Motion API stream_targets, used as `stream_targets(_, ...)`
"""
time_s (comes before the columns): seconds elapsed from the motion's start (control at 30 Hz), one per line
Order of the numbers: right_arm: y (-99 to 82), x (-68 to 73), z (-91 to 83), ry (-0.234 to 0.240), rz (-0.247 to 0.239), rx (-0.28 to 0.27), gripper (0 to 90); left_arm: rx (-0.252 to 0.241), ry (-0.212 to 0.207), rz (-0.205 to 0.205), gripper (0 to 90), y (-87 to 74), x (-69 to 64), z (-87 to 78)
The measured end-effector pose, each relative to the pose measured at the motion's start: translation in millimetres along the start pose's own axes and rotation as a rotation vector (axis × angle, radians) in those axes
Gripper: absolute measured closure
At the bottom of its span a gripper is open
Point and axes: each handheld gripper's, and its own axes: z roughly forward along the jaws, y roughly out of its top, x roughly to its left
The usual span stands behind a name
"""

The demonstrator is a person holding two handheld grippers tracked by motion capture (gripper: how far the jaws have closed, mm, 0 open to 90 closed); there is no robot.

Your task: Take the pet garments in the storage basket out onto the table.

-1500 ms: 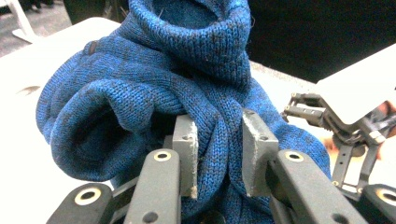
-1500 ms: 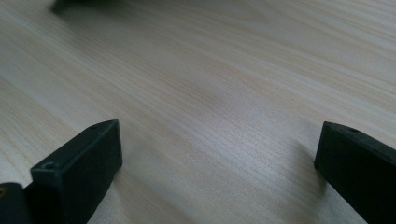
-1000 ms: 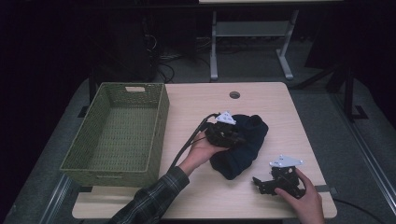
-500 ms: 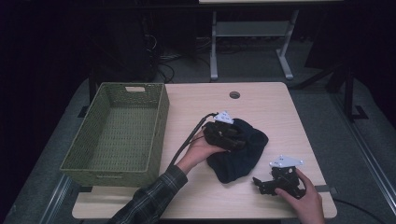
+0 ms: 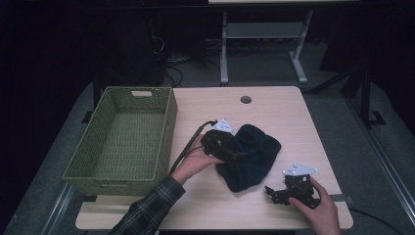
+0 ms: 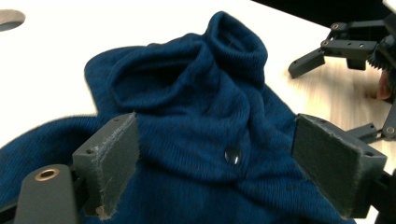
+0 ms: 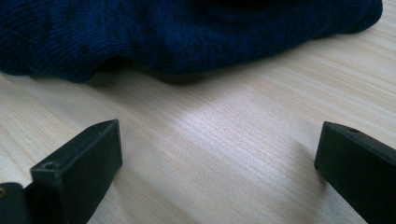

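Observation:
A dark blue knit garment lies crumpled on the wooden table, right of centre. My left gripper is at its left edge. Its jaws have just been opening, and in the left gripper view they stand wide apart over the cloth, pads not pressing on it. A small button shows on the knit. My right gripper rests near the front right of the table, open, with bare wood between its fingers. The garment's edge lies just beyond them.
A green woven basket stands empty on the left of the table. A cable hole sits near the far edge. A metal frame stands on the floor behind the table.
My left gripper has opened, let go of the garment and drawn back a little to the left. The garment has settled on the table. The right gripper has not moved.

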Motion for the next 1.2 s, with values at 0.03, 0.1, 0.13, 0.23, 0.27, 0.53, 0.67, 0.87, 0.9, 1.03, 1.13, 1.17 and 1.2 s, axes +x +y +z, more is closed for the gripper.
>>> stream_targets(0.03, 0.0, 0.0, 0.0, 0.000, -0.001, 0.000, 0.5, 0.001, 0.006, -0.002, 14.1, -3.2, -1.3, -2.4)
stream_targets(0.1, 0.0, 0.0, 0.0, 0.000, 0.000, 0.000, 0.5, 0.008, 0.017, -0.005, 13.5, -7.8, -3.7, -5.2)
stream_targets(0.13, 0.0, 0.0, 0.0, 0.000, 0.000, 0.000, 0.5, 0.010, 0.026, -0.005, 13.5, -11.4, -5.4, -7.5)
stream_targets(0.23, -0.1, 0.0, -0.1, 0.000, 0.000, 0.000, 0.5, 0.014, 0.046, -0.004, 13.5, -18.0, -8.9, -12.4)
stream_targets(0.27, -0.1, 0.0, -0.1, 0.000, 0.000, 0.000, 0.5, 0.013, 0.052, -0.003, 13.5, -20.2, -9.8, -14.4)
stream_targets(0.53, -0.1, -0.5, 0.0, -0.001, -0.006, -0.003, 0.5, 0.022, 0.073, -0.006, 13.5, -36.4, -14.1, -28.8)
stream_targets(0.67, -0.2, -0.1, -0.2, 0.000, -0.001, 0.000, 0.5, 0.037, 0.083, -0.016, 13.5, -46.5, -14.5, -33.0)
stream_targets(0.87, -0.2, -0.1, -0.2, 0.000, -0.001, 0.000, 0.5, 0.052, 0.097, -0.042, 13.5, -59.4, -14.8, -36.5)
stream_targets(0.9, -0.1, 0.0, -0.2, 0.000, 0.000, 0.001, 0.5, 0.055, 0.101, -0.047, 13.5, -61.7, -15.4, -37.2)
stream_targets(1.03, -0.1, 0.0, -0.2, 0.000, 0.000, 0.000, 0.5, 0.077, 0.127, -0.048, 13.5, -68.4, -17.4, -40.3)
stream_targets(1.13, -0.1, -0.1, -0.2, 0.000, 0.000, 0.000, 0.5, 0.088, 0.133, -0.052, 13.6, -73.2, -18.7, -42.0)
stream_targets(1.17, -0.1, -0.1, -0.2, 0.000, 0.000, 0.000, 0.5, 0.094, 0.135, -0.051, 13.6, -75.5, -19.0, -42.7)
stream_targets(1.2, -0.1, 0.0, -0.3, 0.000, 0.000, 0.001, 0.5, 0.095, 0.139, -0.050, 13.6, -76.9, -19.4, -42.9)
